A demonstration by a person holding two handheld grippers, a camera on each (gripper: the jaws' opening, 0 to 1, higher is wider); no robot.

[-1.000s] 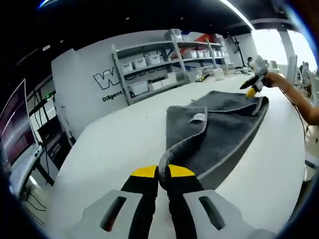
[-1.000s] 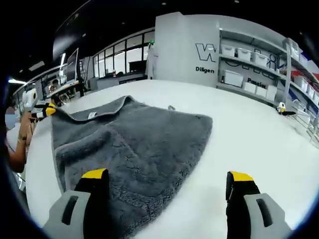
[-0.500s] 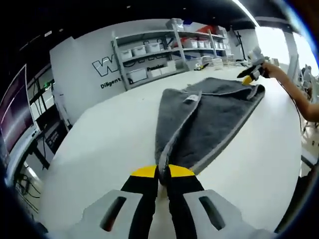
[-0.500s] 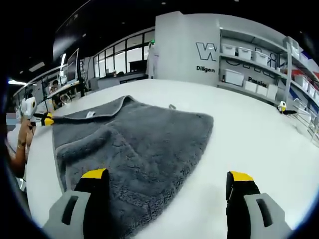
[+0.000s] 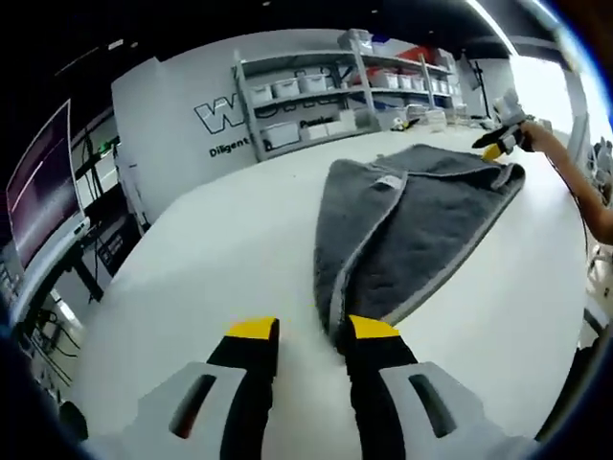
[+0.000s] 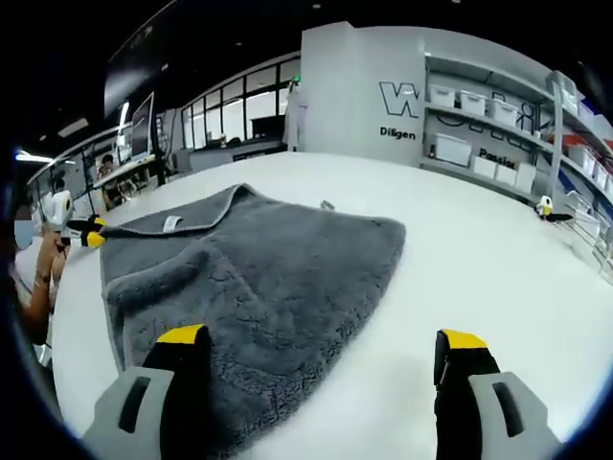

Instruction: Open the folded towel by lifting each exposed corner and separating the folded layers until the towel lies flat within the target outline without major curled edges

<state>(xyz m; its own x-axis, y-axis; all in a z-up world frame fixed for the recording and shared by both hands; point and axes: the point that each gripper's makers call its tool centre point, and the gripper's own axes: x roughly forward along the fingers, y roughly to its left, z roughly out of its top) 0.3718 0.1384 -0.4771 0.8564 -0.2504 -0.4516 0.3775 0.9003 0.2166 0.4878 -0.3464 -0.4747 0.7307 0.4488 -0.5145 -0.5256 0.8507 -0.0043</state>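
A grey towel point(image 5: 421, 211) lies on the white table point(image 5: 211, 259), with one layer folded over along a pale hem and a white label point(image 5: 388, 182) showing. Its near corner rests on the table just beside the right jaw of my left gripper point(image 5: 313, 329), which is open and holds nothing. In the right gripper view the towel point(image 6: 278, 278) spreads ahead with a thicker folded patch at its left. My right gripper point(image 6: 323, 337) stands wide open, its left jaw over the towel's near edge. The other gripper point(image 6: 81, 230) sits at the towel's far corner.
Shelves with white bins point(image 5: 316, 105) line the wall beyond the table. A dark monitor point(image 5: 38, 211) stands off the left edge. A person's arm point(image 5: 575, 182) reaches in holding the right gripper point(image 5: 498, 144). A small yellow object point(image 6: 542, 206) lies on the bare table point(image 6: 498, 268).
My left gripper was shut on the towel's corner and has opened; the corner now lies on the table. The right gripper has stayed open and still.
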